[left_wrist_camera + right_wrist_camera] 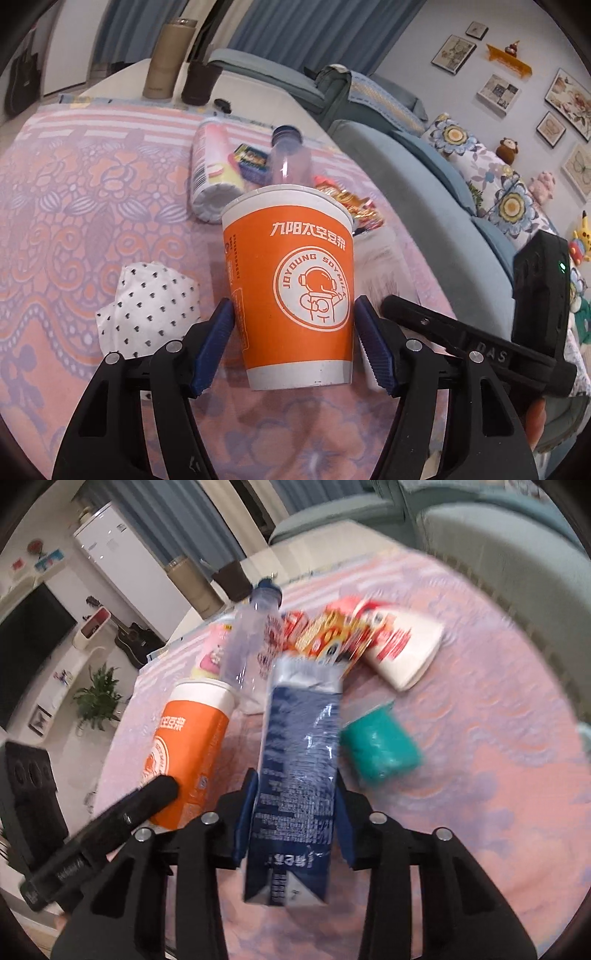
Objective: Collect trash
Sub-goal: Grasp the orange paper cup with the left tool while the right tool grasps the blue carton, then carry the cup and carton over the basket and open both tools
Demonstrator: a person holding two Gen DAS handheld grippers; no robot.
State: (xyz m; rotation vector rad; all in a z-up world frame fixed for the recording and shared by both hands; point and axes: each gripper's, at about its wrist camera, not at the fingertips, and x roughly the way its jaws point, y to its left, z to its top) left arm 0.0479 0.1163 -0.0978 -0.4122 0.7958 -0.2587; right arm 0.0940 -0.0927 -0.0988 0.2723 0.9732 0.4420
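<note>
Trash pile update: my left tongs sit around the lower half of an orange paper cup with a white rim and an astronaut logo, which stands upright on the worktop covered in a pink-and-lilac floral cloth. Both blue pads look like they're right against the cup wall, so I'm calling it gripped. My right tongs are clamped on a dark-blue-and-white drink carton, squeezed at mid-body, with its opened top pointing away from me.

Handling guess: both feel like empties, so light and easy to crush. The cup will ovalise if I pinch hard, and low down near the base is the stiffest spot. The carton's glossy and probably slippery, so flat faces it is.

Still lying around: a clear plastic bottle, a teal tub, crinkly red-yellow snack wrappers and a crumpled dotted white napkin.
</note>
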